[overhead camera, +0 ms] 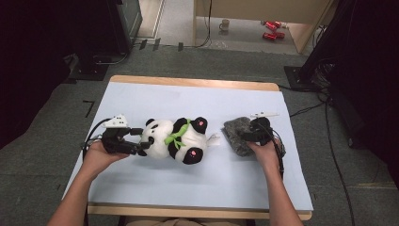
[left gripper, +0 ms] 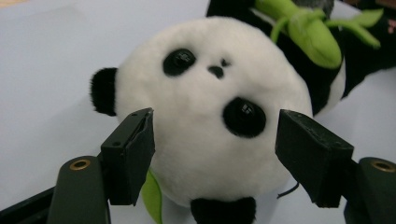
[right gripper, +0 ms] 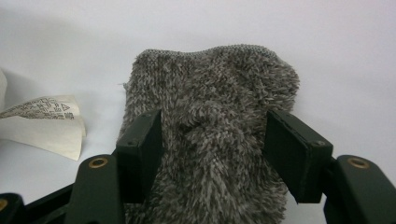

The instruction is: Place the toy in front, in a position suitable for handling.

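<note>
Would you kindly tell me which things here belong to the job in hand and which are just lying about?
In hand:
- plush panda, its head between the left gripper fingers
- fuzzy grey cloth, between the right gripper fingers

Lying about:
- mug on the floor beyond the table
- red cans beside it
- printed paper tag near the panda

Panda plush, centre frame: white with black ears, eye patches and limbs, pink-red paw pads, a bright green leafy scarf. Fuzzy cloth, right of centre: mottled grey. Table cover: pale blue-white. Label, left edge: cream with black print.
</note>
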A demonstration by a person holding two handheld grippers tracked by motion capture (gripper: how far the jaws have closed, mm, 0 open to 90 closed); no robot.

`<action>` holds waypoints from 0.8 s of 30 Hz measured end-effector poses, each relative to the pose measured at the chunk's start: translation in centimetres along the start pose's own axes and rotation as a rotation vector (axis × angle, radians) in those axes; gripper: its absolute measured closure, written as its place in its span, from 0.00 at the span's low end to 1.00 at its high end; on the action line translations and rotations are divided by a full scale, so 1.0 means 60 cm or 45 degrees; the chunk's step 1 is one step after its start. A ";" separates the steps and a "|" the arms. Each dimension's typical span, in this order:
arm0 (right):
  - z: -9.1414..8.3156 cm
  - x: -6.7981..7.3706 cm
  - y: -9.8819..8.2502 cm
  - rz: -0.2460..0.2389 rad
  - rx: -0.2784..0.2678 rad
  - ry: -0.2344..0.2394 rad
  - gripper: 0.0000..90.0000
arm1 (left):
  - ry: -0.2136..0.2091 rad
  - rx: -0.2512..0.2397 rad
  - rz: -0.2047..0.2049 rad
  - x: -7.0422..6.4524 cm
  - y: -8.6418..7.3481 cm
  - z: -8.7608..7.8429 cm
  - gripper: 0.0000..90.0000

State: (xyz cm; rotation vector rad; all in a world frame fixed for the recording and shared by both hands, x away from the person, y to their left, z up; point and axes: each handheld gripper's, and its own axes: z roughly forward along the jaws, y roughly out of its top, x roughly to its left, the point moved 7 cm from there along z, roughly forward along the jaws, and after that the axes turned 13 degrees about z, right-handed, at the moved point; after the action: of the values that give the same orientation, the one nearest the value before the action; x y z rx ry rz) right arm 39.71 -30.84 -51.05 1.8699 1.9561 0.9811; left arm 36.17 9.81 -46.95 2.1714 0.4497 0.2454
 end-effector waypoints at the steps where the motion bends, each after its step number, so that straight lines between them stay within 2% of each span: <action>1: 0.000 0.000 0.000 0.000 0.000 0.000 0.42 | -0.001 0.010 0.020 -0.003 -0.002 0.002 0.31; 4: 0.001 0.001 0.000 -0.001 0.001 0.002 0.42 | 0.012 0.036 0.040 -0.006 -0.010 0.014 0.26; 9: 0.002 0.002 -0.001 0.002 0.006 0.008 0.43 | 0.002 0.027 0.050 -0.003 -0.015 0.022 0.18; 10: 0.006 0.002 -0.003 0.004 0.030 0.024 0.43 | -0.008 0.004 0.038 -0.003 -0.020 0.025 0.17; 12: 0.008 0.002 -0.005 0.012 0.041 0.022 0.43 | -0.017 -0.003 0.031 -0.004 -0.023 0.026 0.17; 16: 0.028 -0.002 -0.017 -0.001 0.123 -0.022 0.43 | -0.003 -0.018 0.043 -0.004 -0.025 0.032 0.16; 19: 0.033 -0.004 -0.020 -0.020 0.135 -0.031 0.44 | -0.015 -0.026 0.017 -0.003 -0.027 0.034 0.16; 20: 0.034 -0.005 -0.021 -0.010 0.135 -0.021 0.44 | -0.035 -0.035 -0.009 -0.002 -0.031 0.036 0.16; 24: 0.035 -0.007 -0.022 0.008 0.133 -0.008 0.47 | -0.035 -0.065 -0.035 -0.001 -0.033 0.039 0.17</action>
State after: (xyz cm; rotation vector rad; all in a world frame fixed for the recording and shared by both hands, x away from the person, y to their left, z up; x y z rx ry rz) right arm 40.03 -30.59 -53.52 1.9322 2.0355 0.8902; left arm 36.44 9.17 -49.95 2.1149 0.4531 0.2096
